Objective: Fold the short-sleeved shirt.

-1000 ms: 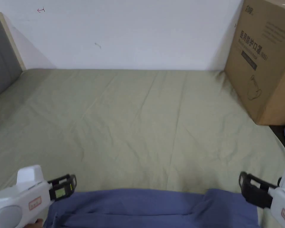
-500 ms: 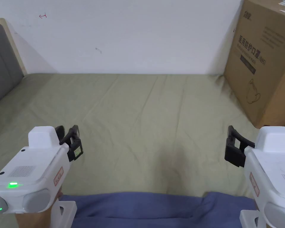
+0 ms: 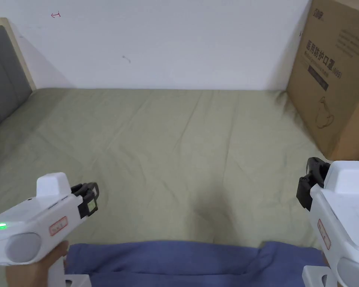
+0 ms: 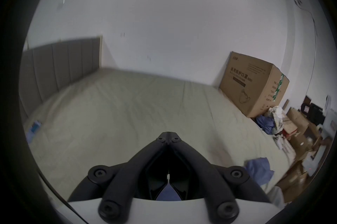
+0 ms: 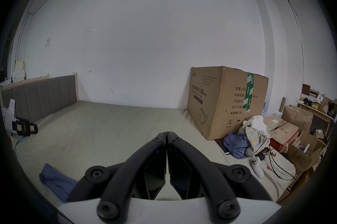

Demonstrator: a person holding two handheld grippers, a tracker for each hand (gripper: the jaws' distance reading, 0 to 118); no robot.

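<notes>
Closed cardboard box on bed

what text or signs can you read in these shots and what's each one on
"医用防护口罩 (N95)": front of the brown cardboard box.
"数量", "纸箱规格", "产品批号", "生产日期", "有效期: 2年": the box's side.
Finer print on the box: too small to read.
Red-edged sticker on the left gripper: too small to read.
Red scribble on the wall: no words.

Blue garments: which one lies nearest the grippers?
The blue shirt spread along the bed's near edge, just below both grippers. The other blue garment is bunched in the clothes pile beside the cardboard box.
</notes>
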